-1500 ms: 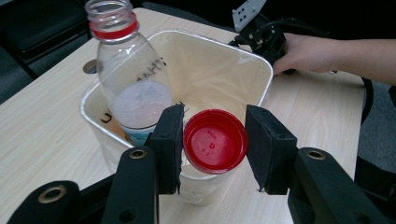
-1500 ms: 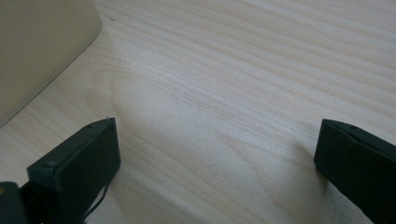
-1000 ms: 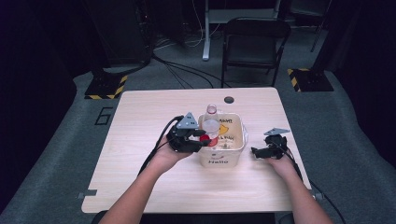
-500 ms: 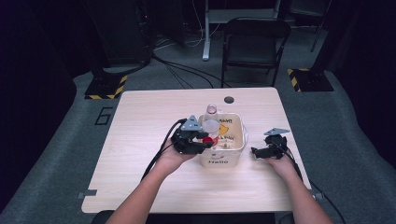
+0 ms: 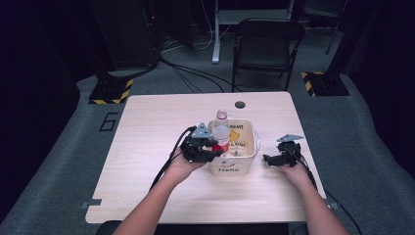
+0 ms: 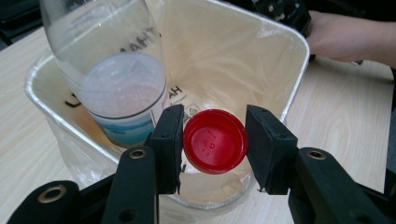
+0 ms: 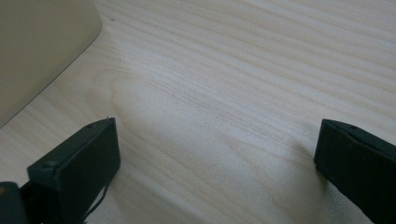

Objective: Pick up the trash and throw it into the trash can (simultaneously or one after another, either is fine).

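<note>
My left gripper is shut on a red bottle cap, pinched at its sides over the near rim of a white lined bin. A clear capless bottle stands leaning inside the bin, left of the cap. In the high view, the left gripper sits at the left rim of the bin, beside the bottle. My right gripper rests low on the table to the right of the bin. Its jaws stand wide open over bare wood, with the bin's wall at the left.
The wooden table has a round cable hole behind the bin. Beyond the far edge stand a black chair and floor cables. The person's other hand lies past the bin in the left gripper view.
The left gripper has sunk slightly at the bin's rim, still with the red cap in it. The right hand has kept still.
</note>
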`<state>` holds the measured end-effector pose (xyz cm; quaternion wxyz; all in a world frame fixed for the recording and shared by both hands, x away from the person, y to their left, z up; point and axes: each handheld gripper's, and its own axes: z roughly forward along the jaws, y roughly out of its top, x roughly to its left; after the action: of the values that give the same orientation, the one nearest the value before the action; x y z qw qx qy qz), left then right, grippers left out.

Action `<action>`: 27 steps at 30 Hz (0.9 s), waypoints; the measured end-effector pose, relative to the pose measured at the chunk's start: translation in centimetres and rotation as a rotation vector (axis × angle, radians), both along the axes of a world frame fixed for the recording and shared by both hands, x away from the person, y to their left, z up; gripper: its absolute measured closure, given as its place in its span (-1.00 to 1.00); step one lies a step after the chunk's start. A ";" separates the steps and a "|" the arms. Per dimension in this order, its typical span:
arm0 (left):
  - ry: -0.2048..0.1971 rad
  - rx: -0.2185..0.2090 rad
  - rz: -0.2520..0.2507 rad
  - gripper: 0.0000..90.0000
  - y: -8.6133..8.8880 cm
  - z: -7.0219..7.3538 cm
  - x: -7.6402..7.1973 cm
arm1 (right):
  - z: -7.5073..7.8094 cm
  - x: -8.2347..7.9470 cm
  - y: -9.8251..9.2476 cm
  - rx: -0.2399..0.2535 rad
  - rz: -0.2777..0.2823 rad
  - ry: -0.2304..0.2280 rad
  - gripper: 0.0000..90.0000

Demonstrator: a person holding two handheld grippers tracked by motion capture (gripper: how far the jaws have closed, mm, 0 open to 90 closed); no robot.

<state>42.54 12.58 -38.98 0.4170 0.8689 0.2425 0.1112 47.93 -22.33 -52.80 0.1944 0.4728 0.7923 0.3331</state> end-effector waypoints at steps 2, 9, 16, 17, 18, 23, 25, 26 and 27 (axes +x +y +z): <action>0.007 -0.006 -0.001 0.28 0.0 0.0 0.1 | 0.0 0.0 0.0 -0.001 0.001 0.000 -1.00; 0.015 -0.013 0.019 0.17 0.3 -0.1 0.3 | 0.0 0.0 0.0 -0.001 0.002 0.000 -1.00; 0.006 -0.025 0.036 0.06 0.9 0.5 0.0 | 0.0 0.0 0.0 -0.001 0.002 0.000 -1.00; 0.001 -0.033 0.039 0.06 1.1 0.6 0.0 | 0.0 0.0 0.0 -0.001 0.002 0.000 -1.00; -0.001 -0.038 0.044 0.05 1.3 0.7 -0.1 | 0.0 0.0 0.0 -0.001 0.002 0.000 -1.00; -0.031 -0.046 0.076 0.04 3.3 1.3 -0.6 | 0.0 0.0 0.0 -0.003 0.008 -0.006 -1.00; -0.032 -0.057 0.102 0.03 4.4 1.4 -0.8 | 0.0 0.0 0.0 -0.003 0.008 -0.005 -1.00; -0.031 -0.056 0.114 0.03 5.0 1.4 -0.9 | 0.0 0.0 0.0 -0.002 0.008 -0.005 -1.00; -0.027 -0.060 0.130 0.03 5.8 1.2 -1.0 | 0.0 0.0 0.0 -0.003 0.008 -0.005 -1.00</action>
<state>41.54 18.36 -37.73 0.4379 0.8369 0.2961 0.1425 47.94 -22.36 -52.81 0.1960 0.4685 0.7941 0.3339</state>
